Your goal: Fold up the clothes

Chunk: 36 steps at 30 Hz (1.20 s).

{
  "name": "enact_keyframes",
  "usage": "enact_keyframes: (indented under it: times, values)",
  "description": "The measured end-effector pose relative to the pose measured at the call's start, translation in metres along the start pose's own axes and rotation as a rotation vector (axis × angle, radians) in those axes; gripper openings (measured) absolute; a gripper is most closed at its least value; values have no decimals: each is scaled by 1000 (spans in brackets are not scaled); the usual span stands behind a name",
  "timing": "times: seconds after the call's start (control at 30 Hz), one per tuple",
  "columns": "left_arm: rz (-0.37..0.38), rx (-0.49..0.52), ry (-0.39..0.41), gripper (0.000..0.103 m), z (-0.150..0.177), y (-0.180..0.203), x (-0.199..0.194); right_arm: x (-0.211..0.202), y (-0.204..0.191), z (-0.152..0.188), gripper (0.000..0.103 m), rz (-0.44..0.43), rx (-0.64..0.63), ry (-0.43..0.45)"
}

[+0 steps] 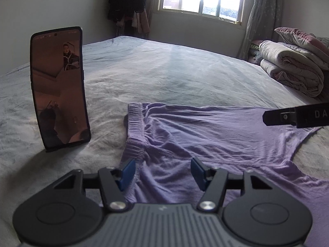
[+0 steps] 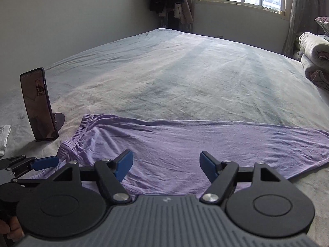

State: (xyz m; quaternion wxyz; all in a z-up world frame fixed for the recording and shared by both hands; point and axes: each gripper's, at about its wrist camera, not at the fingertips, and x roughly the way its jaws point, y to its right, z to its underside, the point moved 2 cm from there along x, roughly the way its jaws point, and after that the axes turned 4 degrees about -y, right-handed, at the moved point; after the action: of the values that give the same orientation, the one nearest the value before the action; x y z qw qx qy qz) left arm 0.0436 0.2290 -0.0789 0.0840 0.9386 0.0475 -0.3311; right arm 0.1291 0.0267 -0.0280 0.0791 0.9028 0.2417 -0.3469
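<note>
A purple garment (image 1: pixel 205 127) with an elastic waistband (image 1: pixel 134 123) lies spread flat on the grey bed sheet (image 1: pixel 164 70). The waistband is at its left end. My left gripper (image 1: pixel 162 173) is open just over the near edge of the cloth beside the waistband, and its blue pads (image 1: pixel 127 173) are not pressing the fabric. In the right wrist view my right gripper (image 2: pixel 166 165) stands open over the middle of the garment (image 2: pixel 185 140), with nothing pinched. One black finger of the right gripper (image 1: pixel 287 116) reaches in from the right in the left wrist view.
A phone on a stand (image 1: pixel 59 86) stands upright on the bed, left of the waistband. Folded quilts and a pillow (image 1: pixel 294 65) are stacked at the right edge. A white item (image 2: pixel 4 135) lies at far left. Window and hanging clothes are behind the bed.
</note>
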Motion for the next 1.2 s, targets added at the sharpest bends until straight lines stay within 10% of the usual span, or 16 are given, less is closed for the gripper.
enact_keyframes:
  times: [0.33, 0.63, 0.73, 1.03, 1.2]
  values:
    - [130, -107, 79, 27, -14, -13, -5, 79, -29, -34, 77, -54, -244, -59]
    - [116, -80, -58, 10, -8, -9, 20, 123, -30, -53, 77, -41, -315, -107]
    - [123, -110, -83, 6, -7, -16, 25, 135, -28, -57, 58, -33, -312, -132]
    - [114, -134, -111, 4, -9, -19, 26, 148, -31, -67, 54, -57, -318, -234]
    - [108, -145, -124, 4, -9, -20, 27, 147, -46, -68, 24, -60, -377, -281]
